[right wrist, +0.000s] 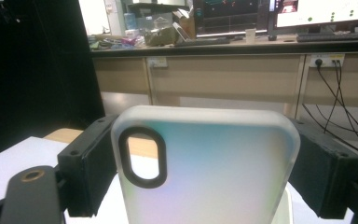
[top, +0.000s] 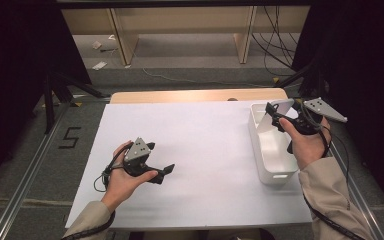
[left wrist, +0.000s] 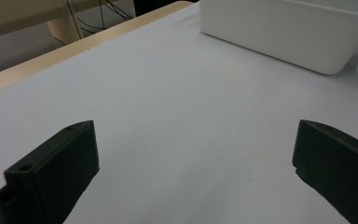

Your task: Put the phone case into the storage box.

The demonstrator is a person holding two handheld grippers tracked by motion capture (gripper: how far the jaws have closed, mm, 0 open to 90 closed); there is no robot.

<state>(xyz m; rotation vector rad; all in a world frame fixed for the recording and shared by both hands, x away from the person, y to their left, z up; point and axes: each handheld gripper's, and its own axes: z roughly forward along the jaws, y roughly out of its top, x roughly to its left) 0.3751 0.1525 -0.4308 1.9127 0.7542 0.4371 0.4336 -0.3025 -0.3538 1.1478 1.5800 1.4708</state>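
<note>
Right tongs (right wrist: 205,163) clamp a translucent phone case (right wrist: 209,172) by its edges, above the white bin (top: 267,150) at right; left tongs (left wrist: 191,172) gape wide over the bare worktop (left wrist: 177,107).

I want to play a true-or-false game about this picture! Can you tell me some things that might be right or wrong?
1. The right claw holds a phone case. True.
2. The left claw is squeezing a ball. False: it is open, with nothing in it.
3. The white bin sits by the left hand. False: it is by the right hand.
4. The white sheet covers most of the table. True.
</note>
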